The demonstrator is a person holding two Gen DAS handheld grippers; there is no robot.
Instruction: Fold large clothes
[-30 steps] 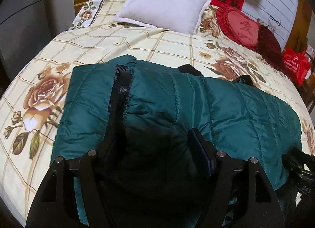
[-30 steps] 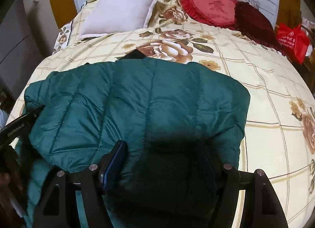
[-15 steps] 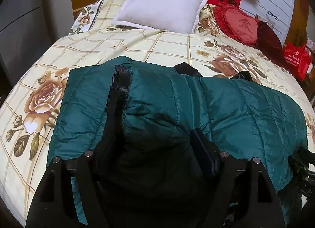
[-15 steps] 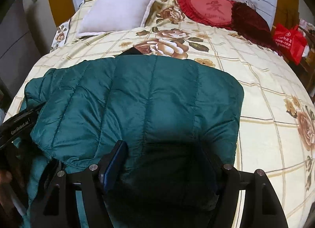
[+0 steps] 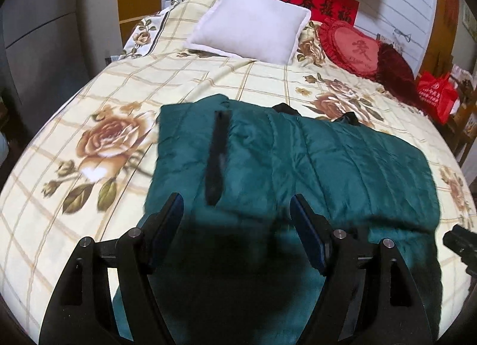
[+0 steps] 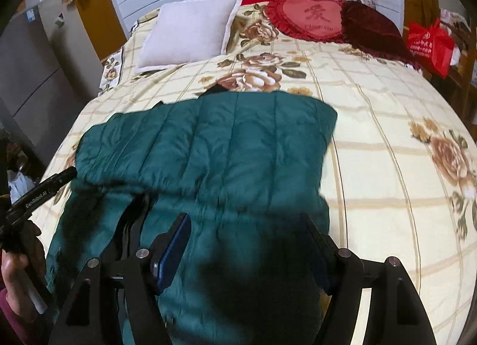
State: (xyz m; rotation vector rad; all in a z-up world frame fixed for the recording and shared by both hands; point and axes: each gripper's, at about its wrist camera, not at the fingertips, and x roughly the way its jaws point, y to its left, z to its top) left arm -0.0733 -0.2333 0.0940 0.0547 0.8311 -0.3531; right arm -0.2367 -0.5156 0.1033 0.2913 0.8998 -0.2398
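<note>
On the floral bed (image 5: 190, 82) | we are hovering left gripper (image 5: 235, 216) and right gripper (image 6: 247, 234), both spread and empty, above the folded green jacket (image 5: 328, 160), checking its fold.

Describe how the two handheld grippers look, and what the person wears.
Both the left gripper and right gripper have matte black angular frames with silver pivot bolts and dark blue fingers. In the right wrist view, the left gripper's black body carries small white lettering, and a maroon sleeve shows.
</note>
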